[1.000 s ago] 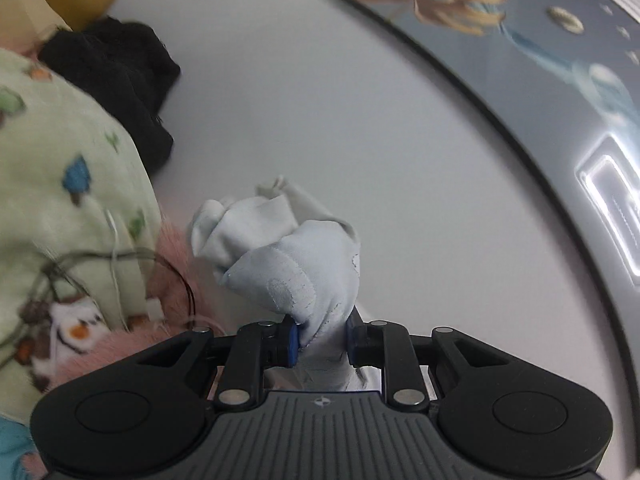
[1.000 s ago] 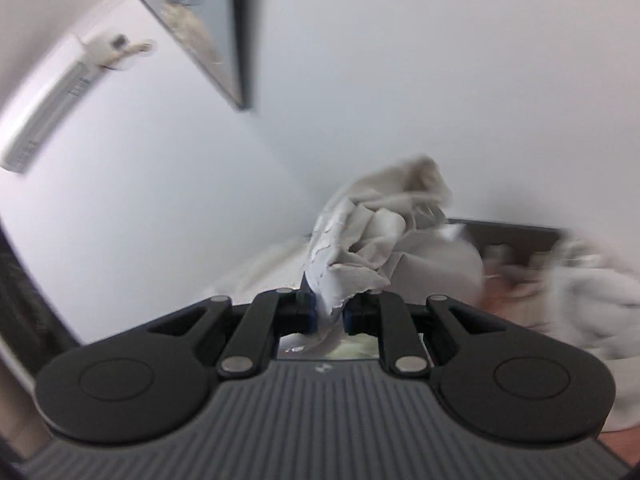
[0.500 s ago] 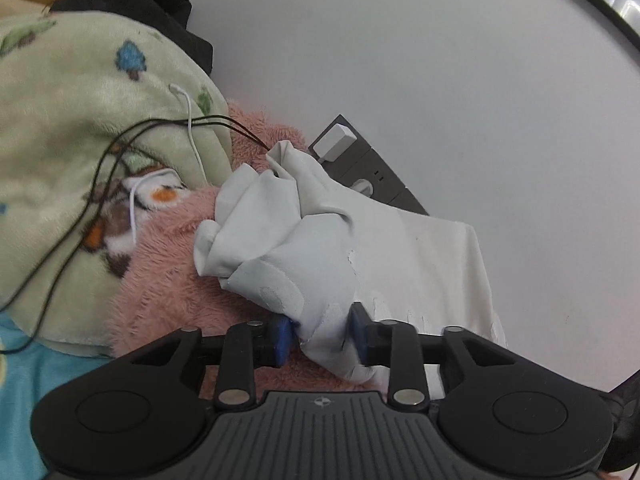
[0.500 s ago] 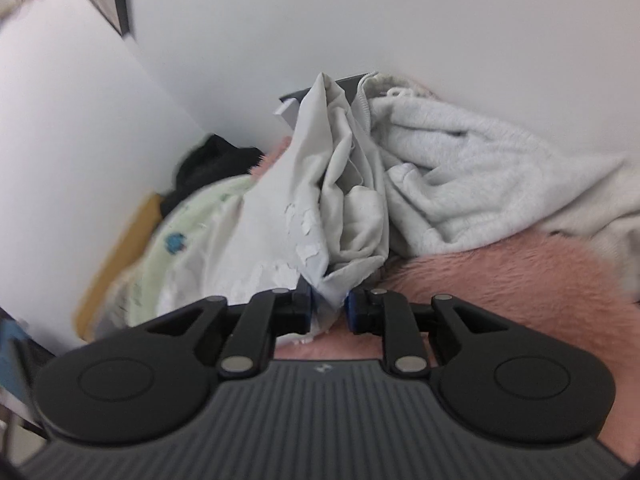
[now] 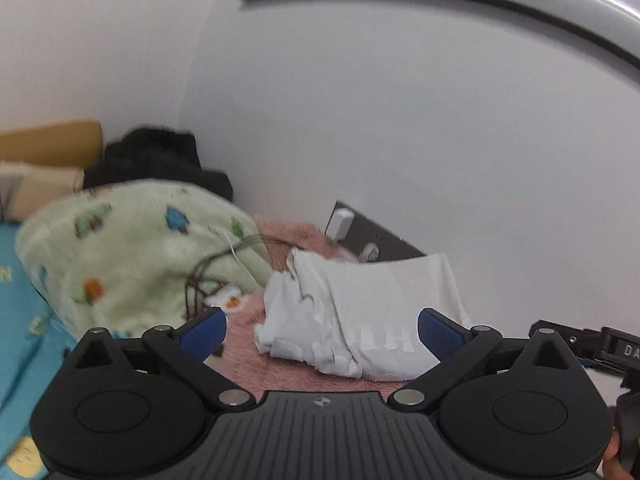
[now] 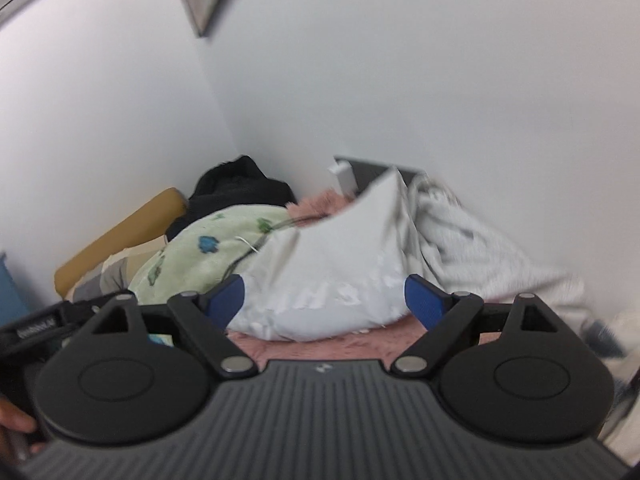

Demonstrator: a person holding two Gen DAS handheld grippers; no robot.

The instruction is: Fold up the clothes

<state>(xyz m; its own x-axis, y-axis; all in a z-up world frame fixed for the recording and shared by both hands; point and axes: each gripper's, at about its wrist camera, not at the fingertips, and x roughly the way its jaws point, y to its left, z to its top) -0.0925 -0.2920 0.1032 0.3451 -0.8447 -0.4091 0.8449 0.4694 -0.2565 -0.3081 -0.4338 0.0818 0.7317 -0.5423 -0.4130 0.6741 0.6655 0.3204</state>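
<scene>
Each hand-held gripper, left (image 5: 322, 330) and right (image 6: 324, 298), has a black ribbed body, two round discs, silver screws, angular black links, blue finger pads (image 5: 202, 330) and a small white emblem.

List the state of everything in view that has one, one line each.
Left tongs: open, holding nothing.
Right tongs: open, holding nothing.
White garment: released, lying bunched on the pink fuzzy cover, not neatly folded.
Green blanket: heaped, cables across it.
Grey towel: crumpled.
Black garment: crumpled in the corner.
</scene>
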